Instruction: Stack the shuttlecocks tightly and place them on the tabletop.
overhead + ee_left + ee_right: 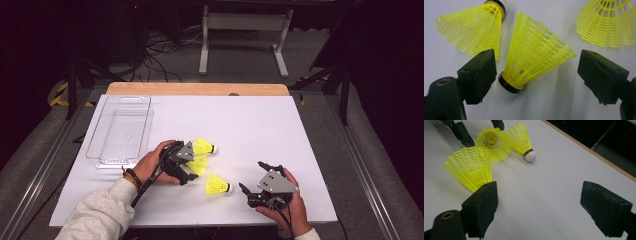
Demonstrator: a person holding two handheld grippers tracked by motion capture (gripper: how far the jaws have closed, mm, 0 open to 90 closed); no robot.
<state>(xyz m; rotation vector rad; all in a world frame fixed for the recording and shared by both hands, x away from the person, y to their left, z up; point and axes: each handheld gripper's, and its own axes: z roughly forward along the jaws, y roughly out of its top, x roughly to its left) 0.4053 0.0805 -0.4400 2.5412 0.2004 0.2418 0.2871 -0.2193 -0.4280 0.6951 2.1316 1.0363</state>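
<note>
Three yellow plastic shuttlecocks lie close together on the white table (pixel 260 120). The middle shuttlecock (pixel 199 165) lies between the wide-apart jaws of my left gripper (pixel 192 165). In the left gripper view this shuttlecock (pixel 534 60) has its white cork (pixel 505 92) close beside the left jaw, and my left gripper (pixel 536 57) is open, with neither pad pressing on the skirt. A second shuttlecock (pixel 205 146) lies just behind it, a third (pixel 217 185) in front. My right gripper (pixel 252 176) rests open to the right of the third shuttlecock (pixel 470 167), nothing between its jaws (pixel 539 186).
A clear plastic tray (pixel 100 125) sits at the table's back left. A wooden strip (pixel 197 89) runs along the far edge. Bare white surface spreads across the back and right of the table. A white metal stand (pixel 245 22) is on the floor beyond.
</note>
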